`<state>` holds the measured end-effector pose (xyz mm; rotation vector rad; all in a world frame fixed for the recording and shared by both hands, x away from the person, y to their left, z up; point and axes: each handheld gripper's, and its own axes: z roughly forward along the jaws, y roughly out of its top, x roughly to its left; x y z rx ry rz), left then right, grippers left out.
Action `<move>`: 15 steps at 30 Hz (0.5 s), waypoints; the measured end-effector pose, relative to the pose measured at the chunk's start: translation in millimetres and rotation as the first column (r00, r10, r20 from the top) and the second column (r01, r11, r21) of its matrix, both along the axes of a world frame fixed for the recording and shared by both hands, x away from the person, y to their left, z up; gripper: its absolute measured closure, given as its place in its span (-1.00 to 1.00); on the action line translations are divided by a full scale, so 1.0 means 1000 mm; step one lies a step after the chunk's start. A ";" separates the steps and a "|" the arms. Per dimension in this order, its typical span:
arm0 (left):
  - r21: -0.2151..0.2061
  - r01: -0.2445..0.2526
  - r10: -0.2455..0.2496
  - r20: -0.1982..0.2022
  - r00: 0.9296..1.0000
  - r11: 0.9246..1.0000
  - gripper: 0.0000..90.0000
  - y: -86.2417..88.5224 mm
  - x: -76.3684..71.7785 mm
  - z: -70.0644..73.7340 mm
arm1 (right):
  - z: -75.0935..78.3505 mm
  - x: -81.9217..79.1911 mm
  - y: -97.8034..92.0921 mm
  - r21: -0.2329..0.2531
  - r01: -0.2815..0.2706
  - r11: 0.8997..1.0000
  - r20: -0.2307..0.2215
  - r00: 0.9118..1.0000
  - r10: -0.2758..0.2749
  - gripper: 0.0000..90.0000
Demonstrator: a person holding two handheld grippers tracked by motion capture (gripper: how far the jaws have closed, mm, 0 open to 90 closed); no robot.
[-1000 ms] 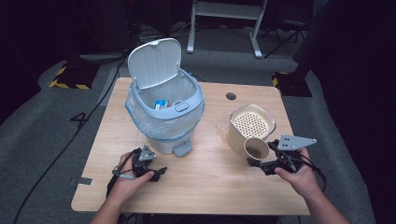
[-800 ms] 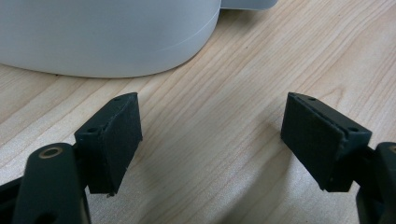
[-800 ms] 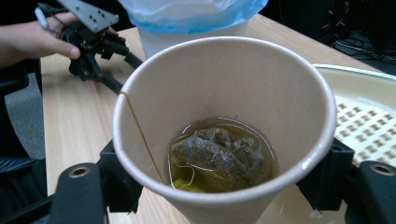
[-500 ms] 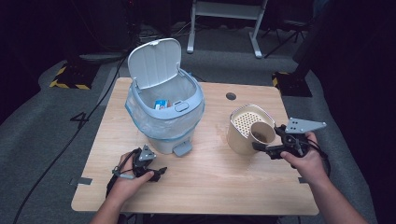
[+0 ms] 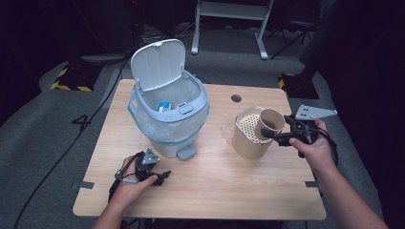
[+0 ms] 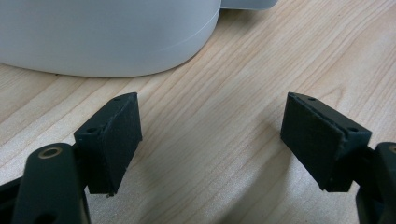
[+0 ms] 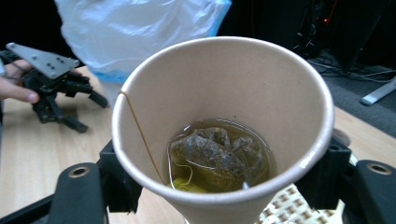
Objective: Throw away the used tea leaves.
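My right gripper (image 5: 273,135) is shut on a tan paper cup (image 5: 270,122), held tilted over the perforated top of a beige strainer canister (image 5: 248,136). In the right gripper view the cup (image 7: 224,126) holds yellowish tea and a wet tea bag (image 7: 212,156) with its string over the rim. My left gripper (image 5: 162,175) rests open on the table in front of the white pedal bin (image 5: 167,114); its jaws (image 6: 212,140) stand wide apart over bare wood, with the bin's base (image 6: 107,37) just ahead.
The bin's lid (image 5: 157,64) is up and a clear-blue liner hangs over its rim, with small packets inside. Its foot pedal (image 5: 186,152) juts toward the front. A cable hole (image 5: 236,98) lies at the back of the wooden table (image 5: 215,186).
My right gripper has lifted the cup from beside the canister and carried it up over the canister's top. The left gripper has stayed put.
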<state>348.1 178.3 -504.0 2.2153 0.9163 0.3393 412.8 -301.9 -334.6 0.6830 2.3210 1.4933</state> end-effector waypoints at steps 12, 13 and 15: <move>-0.002 -0.003 0.003 -0.002 1.000 1.000 -0.55 0.000 0.000 0.000 | 0.006 0.034 -0.009 0.019 0.039 0.999 0.025 0.999 -0.039 -0.35; -0.003 -0.003 0.003 -0.002 1.000 1.000 -0.55 0.000 0.000 0.000 | 0.006 0.036 -0.010 0.020 0.042 0.999 0.030 0.999 -0.042 -0.35; -0.002 -0.003 0.003 -0.002 1.000 1.000 -0.55 0.000 0.000 0.000 | 0.005 0.041 -0.011 0.015 0.051 0.999 0.034 0.998 -0.052 -0.35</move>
